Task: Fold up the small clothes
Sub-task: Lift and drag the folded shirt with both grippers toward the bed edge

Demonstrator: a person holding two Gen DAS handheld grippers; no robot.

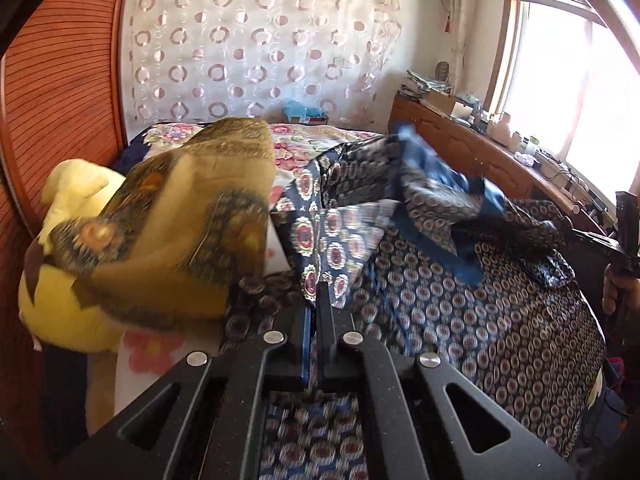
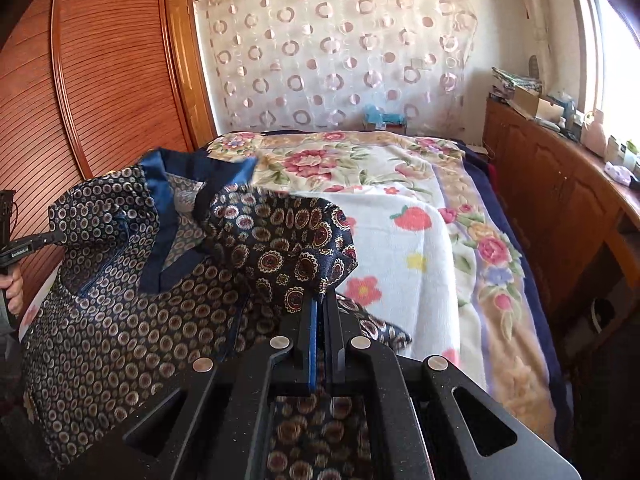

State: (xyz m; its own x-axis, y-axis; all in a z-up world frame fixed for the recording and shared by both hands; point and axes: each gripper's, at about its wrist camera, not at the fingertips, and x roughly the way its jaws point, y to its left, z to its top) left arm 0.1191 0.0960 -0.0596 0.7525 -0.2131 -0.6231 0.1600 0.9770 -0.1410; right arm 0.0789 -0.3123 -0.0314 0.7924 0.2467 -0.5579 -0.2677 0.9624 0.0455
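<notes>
Navy patterned shirt [image 2: 120,300] hangs between both grippers, left gripper [image 1: 316,300] and right gripper [image 2: 320,300] each pinching its cloth, collar [image 2: 160,208] pointing far.

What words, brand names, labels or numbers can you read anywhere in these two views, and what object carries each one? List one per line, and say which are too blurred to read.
"GenRobot AI" (small, partly blurred, best reading): white print on the black body of the left gripper, seen at the left edge of the right wrist view.
Boxes and bottles on the wooden cabinet top: any print too small to read.
Patterned garment: printed circles only, no text.
</notes>
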